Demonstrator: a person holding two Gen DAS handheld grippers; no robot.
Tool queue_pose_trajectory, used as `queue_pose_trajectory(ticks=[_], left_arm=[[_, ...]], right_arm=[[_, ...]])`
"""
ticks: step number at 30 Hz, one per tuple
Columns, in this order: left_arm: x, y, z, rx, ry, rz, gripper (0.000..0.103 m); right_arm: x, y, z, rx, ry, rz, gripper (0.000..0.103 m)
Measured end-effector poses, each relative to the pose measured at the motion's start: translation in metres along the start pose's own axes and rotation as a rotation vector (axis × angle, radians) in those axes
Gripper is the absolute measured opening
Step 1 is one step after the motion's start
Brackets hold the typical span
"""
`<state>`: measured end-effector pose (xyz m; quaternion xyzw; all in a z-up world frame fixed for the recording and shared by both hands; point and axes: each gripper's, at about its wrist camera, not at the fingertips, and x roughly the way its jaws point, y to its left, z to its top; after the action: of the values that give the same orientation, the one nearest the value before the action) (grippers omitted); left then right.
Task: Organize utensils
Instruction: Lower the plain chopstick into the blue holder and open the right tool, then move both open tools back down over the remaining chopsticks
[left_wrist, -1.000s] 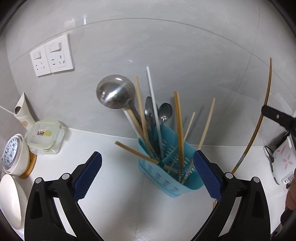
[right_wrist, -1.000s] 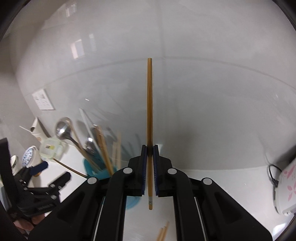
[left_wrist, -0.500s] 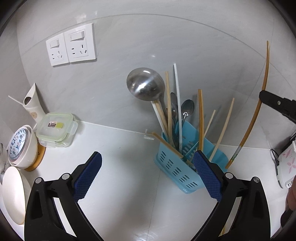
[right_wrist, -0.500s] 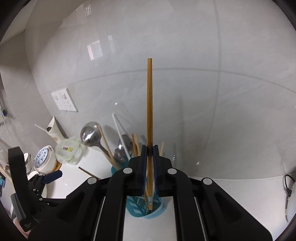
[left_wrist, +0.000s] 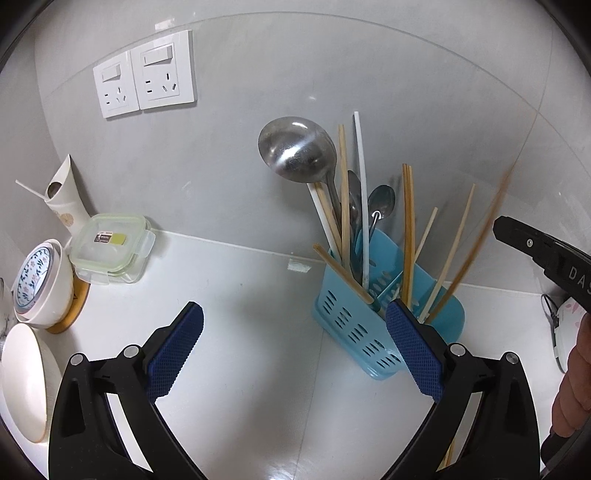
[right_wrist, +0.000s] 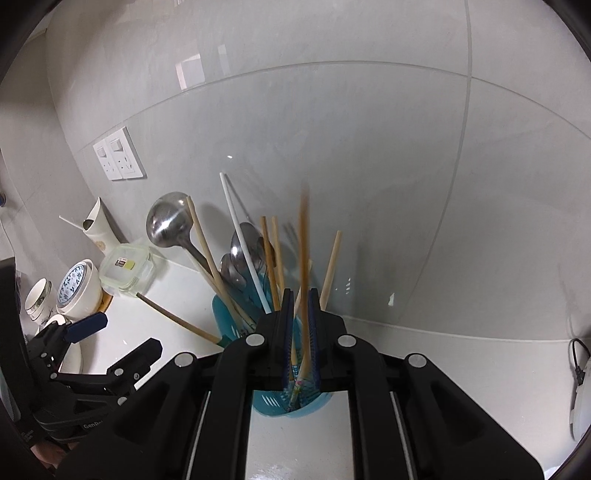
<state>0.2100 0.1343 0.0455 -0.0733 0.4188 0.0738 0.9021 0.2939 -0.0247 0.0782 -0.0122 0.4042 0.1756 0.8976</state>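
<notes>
A blue plastic utensil holder (left_wrist: 373, 332) stands on the white counter by the wall, holding a steel ladle (left_wrist: 297, 149), spoons, a white stick and several wooden chopsticks. In the right wrist view the holder (right_wrist: 295, 398) sits right under my right gripper (right_wrist: 300, 306). Its jaws stand slightly apart, and a blurred brown chopstick (right_wrist: 303, 280) drops between them into the holder. The same chopstick (left_wrist: 476, 247) shows blurred in the left wrist view. My left gripper (left_wrist: 293, 347) is wide open and empty, left of and in front of the holder.
At the left stand a lidded glass food box (left_wrist: 110, 249), stacked patterned bowls (left_wrist: 40, 284), a white bowl (left_wrist: 22, 376) and a paper cup (left_wrist: 66, 199). Wall sockets (left_wrist: 144, 85) are above. A white appliance with a cable (left_wrist: 565, 325) is at the right edge.
My right gripper moved over the holder, lowered the chopstick and loosened its jaws; the chopstick now slides down into the holder. My left gripper drifted left, still open.
</notes>
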Motion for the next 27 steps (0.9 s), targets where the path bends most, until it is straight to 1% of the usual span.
queue_pose_trajectory(ticks=[1, 2, 3, 4, 5, 6, 7, 9, 10, 13, 15, 18, 27], left_arm=[[0.000, 0.000, 0.000, 0.000, 0.000, 0.000, 0.097], [0.000, -0.001, 0.000, 0.000, 0.001, 0.001, 0.097], [0.000, -0.001, 0.000, 0.000, 0.000, 0.001, 0.097], [0.000, -0.001, 0.000, 0.000, 0.000, 0.000, 0.097], [0.000, -0.001, 0.000, 0.000, 0.000, 0.000, 0.097], [-0.001, -0.001, 0.000, 0.001, 0.000, 0.001, 0.097], [-0.001, -0.002, 0.000, 0.001, 0.000, 0.000, 0.097], [-0.001, -0.003, 0.001, 0.000, 0.001, -0.001, 0.097], [-0.002, -0.003, 0.001, 0.000, 0.002, -0.001, 0.097], [-0.003, -0.007, 0.001, 0.003, 0.002, -0.003, 0.097], [-0.004, -0.009, 0.001, 0.006, 0.001, -0.007, 0.097], [-0.007, -0.013, 0.000, 0.013, -0.002, -0.012, 0.097], [-0.019, -0.034, -0.006, 0.044, -0.009, -0.037, 0.097]], right_arm=[[0.000, 0.000, -0.001, -0.001, 0.003, -0.004, 0.009], [0.000, 0.000, -0.001, -0.002, 0.005, -0.003, 0.017], [0.000, -0.001, -0.002, 0.001, 0.008, -0.002, 0.032], [0.000, -0.001, -0.003, 0.003, 0.006, -0.004, 0.039], [-0.002, -0.002, -0.004, 0.005, -0.001, -0.007, 0.049], [-0.002, -0.003, -0.005, 0.007, -0.005, -0.010, 0.054], [-0.003, -0.004, -0.007, 0.008, -0.006, -0.015, 0.056], [-0.004, -0.008, -0.010, 0.013, -0.001, -0.019, 0.068], [-0.005, -0.009, -0.011, 0.016, -0.004, -0.021, 0.071], [-0.008, -0.015, -0.015, 0.025, -0.012, -0.040, 0.084], [-0.010, -0.018, -0.017, 0.032, -0.013, -0.054, 0.090], [-0.014, -0.024, -0.023, 0.040, -0.020, -0.072, 0.094], [-0.034, -0.049, -0.039, 0.072, -0.026, -0.120, 0.095]])
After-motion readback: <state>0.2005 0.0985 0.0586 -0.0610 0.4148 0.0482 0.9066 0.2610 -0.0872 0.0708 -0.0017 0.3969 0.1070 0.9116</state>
